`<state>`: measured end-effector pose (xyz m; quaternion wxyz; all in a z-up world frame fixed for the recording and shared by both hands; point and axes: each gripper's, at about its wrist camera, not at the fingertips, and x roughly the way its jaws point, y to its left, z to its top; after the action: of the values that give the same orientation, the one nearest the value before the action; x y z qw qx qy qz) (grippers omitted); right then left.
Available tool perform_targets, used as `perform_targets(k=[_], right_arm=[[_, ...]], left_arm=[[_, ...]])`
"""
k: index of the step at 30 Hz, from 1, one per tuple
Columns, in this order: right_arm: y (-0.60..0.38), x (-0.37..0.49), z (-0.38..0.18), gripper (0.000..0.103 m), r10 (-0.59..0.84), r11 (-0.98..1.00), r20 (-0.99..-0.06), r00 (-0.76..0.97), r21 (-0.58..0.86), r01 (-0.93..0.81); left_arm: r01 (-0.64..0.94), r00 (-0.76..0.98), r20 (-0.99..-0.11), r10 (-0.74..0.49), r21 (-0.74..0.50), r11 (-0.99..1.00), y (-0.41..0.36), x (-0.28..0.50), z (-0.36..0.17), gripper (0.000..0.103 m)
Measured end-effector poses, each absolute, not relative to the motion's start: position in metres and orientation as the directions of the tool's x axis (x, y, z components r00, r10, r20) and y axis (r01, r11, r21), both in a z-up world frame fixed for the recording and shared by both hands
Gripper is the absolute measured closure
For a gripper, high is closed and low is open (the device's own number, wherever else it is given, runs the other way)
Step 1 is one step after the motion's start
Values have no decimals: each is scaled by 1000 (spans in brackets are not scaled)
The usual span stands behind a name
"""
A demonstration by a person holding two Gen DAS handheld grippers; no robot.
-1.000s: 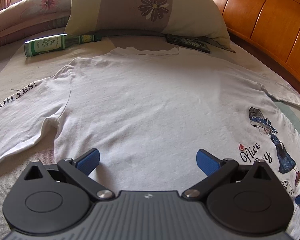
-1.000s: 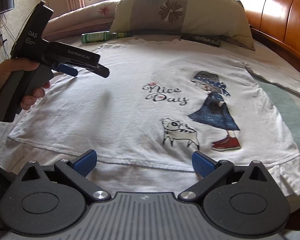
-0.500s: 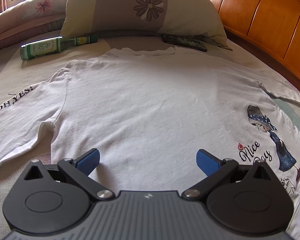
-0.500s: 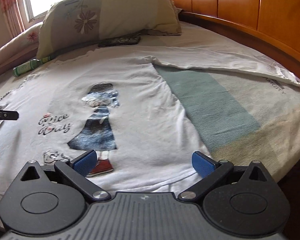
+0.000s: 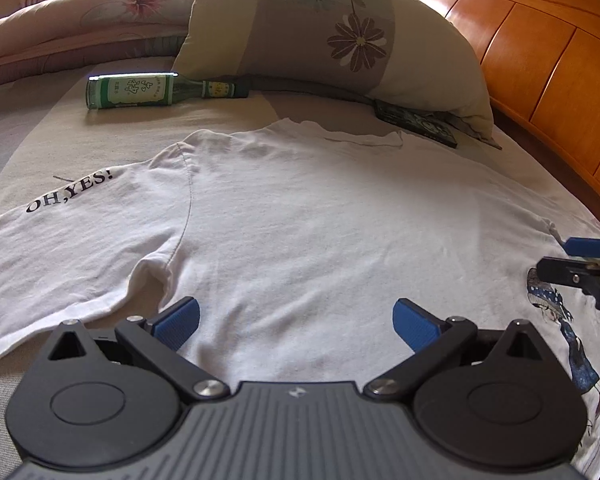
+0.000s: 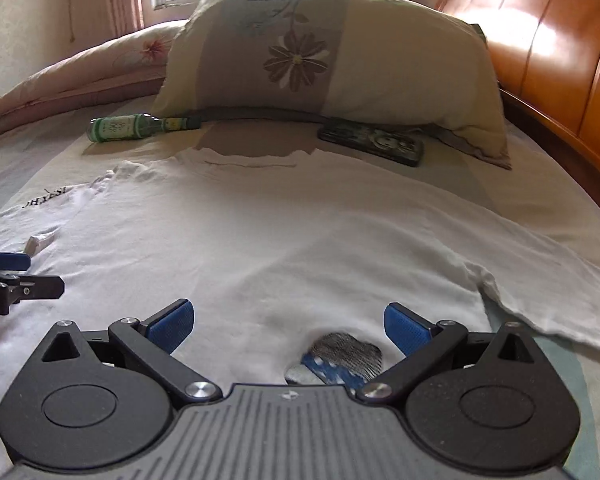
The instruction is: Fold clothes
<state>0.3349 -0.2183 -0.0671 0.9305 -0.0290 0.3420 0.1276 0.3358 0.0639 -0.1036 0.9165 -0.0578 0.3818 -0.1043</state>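
Hovering over a white T-shirt (image 5: 320,220) spread flat on the bed (image 5: 28,140) | our left gripper (image 5: 296,320) gapes wide, gripping nothing | our right gripper (image 6: 288,322) likewise spread, bare | green bottle (image 5: 140,90) at 11 o'clock, floral pillow (image 5: 332,32) at 12 | shirt collar toward the pillow.
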Motion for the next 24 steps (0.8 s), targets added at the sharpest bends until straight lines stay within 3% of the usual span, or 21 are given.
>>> perform_targets(k=[3, 5, 16, 24], right_arm=[[-197, 348, -83, 0, 381, 892, -643, 664, 67, -447], [-195, 352, -95, 0, 398, 873, -682, 613, 78, -481], [-321, 266, -96, 0, 209, 977, -757, 619, 133, -167], [-292, 192, -89, 0, 336, 941, -744, 578, 295, -167]], left_arm=[[141, 683, -695, -225, -176, 974, 64, 338, -107, 1], [144, 675, -705, -219, -165, 976, 62, 339, -110, 1], [183, 670, -716, -197, -97, 978, 44, 335, -114, 1], [226, 668, -715, -207, -70, 972, 30, 327, -113, 1]])
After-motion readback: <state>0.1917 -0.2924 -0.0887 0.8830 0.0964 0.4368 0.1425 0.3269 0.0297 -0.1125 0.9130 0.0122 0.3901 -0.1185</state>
